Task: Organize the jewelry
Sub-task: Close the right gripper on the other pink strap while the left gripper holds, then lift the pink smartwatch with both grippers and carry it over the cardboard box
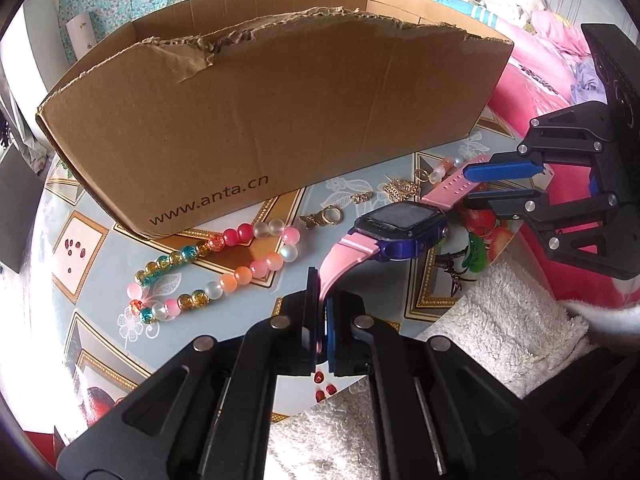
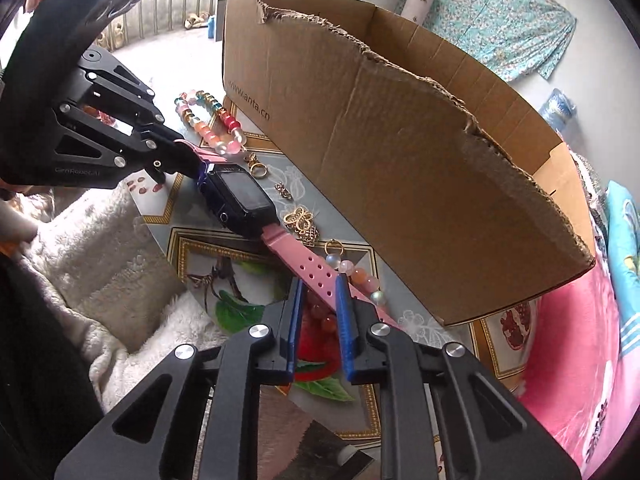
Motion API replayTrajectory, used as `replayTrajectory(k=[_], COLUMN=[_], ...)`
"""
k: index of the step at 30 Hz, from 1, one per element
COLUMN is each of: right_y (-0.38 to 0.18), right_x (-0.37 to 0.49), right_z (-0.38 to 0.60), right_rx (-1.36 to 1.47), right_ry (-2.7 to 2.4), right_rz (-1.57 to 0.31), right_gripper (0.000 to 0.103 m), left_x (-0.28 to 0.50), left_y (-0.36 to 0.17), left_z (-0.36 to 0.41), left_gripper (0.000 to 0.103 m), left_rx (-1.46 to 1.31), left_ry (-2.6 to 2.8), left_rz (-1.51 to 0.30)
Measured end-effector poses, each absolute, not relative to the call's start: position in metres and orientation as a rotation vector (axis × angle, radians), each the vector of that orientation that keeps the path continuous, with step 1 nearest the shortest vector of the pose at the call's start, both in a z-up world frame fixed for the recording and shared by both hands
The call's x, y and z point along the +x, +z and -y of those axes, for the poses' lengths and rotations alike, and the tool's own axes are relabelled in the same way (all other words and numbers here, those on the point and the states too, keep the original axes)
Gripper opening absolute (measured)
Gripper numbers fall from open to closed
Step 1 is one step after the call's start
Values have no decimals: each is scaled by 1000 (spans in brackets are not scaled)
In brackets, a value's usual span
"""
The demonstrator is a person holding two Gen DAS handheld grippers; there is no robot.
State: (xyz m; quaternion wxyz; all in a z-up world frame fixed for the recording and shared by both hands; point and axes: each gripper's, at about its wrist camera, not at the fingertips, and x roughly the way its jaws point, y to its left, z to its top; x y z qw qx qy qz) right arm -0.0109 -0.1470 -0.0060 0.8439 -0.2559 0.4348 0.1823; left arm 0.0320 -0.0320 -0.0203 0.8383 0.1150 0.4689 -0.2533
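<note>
Jewelry, mixed lot, spread on a patterned table (image 1: 80,248) in front of both tongs, with one piece in hand. Cardboard box (image 1: 260,128): largest item, torn along its top edge, open upward, standing beyond both tongs and just behind the loose pieces; judged the likely receptacle. Watch (image 1: 400,226): dark face, pink strap, stretched between the two tongs. Left gripper (image 1: 320,320): closed tight on one strap end, the pink band pinched flat between its pads. Right gripper (image 2: 318,312): jaws narrowed around the perforated strap end, which lies between the blue pads (image 2: 344,320); a sliver of gap shows on one side, so whether they press on it cannot be told. Bead bracelet (image 1: 224,268): multicoloured loop, lying to the left of the left gripper, near the box wall. Second bead strand (image 2: 360,276): pale and orange, just beyond the right gripper's tips, partly under the strap. Gold trinkets and rings (image 1: 400,190): small, scattered between the watch and the box. Step in hand, as judged: taking the watch by both strap ends. Next move calls for a secure right-hand pinch, then a joint lift clearing the torn box edge without dragging the trinkets beneath.
</note>
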Motion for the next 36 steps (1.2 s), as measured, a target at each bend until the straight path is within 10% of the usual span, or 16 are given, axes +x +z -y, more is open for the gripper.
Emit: replayTrajectory(k=[36], right_y=[-18], right_x=[4], right_z=[145], right_rx=[-650], right_ry=[205], right_rz=[-866], right_gripper=[16], left_x=[45], left_y=[-20], left_z=[11], left_gripper=[3], left_rx=[187], left_ry=[-604], left_rz=[-1002])
